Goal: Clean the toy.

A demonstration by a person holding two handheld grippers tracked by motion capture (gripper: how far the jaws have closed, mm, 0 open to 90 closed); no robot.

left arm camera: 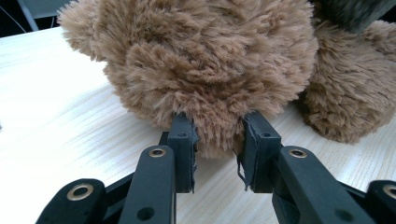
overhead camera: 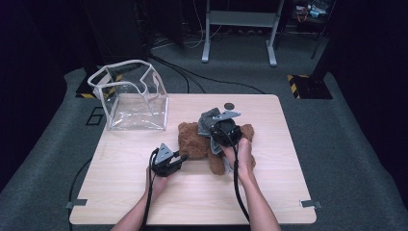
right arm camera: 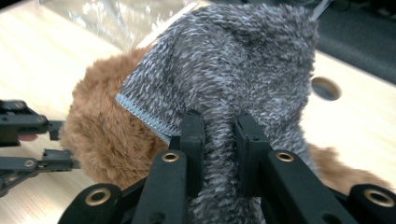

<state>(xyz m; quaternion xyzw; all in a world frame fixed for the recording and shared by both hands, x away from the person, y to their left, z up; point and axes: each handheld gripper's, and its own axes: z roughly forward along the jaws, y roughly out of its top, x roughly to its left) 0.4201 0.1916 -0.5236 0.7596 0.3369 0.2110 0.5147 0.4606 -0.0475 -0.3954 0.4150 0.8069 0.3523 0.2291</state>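
On the left of the bench (overhead camera: 125, 163) stands the clear plastic bag (overhead camera: 134, 98), mouth open, well apart from the work. My left tongs (left arm camera: 217, 140) are pinched on a tuft of the brown plush bear (left arm camera: 205, 60), which lies near the middle of the bench, and I judge their job is simply to pin it down; I should hold that grip low and steady, not tug. My right tongs (right arm camera: 219, 135) are clamped on a fold of the grey knitted garment (right arm camera: 233, 65) draped over the bear's upper part. It may be a little sweater or a cap; I cannot tell from here. To do this step well, I'd draw the knit along the bear's body in one smooth pull, keeping the hem (right arm camera: 142, 114) clear of the fur so it does not snag, and keep the fold deep between the pads.
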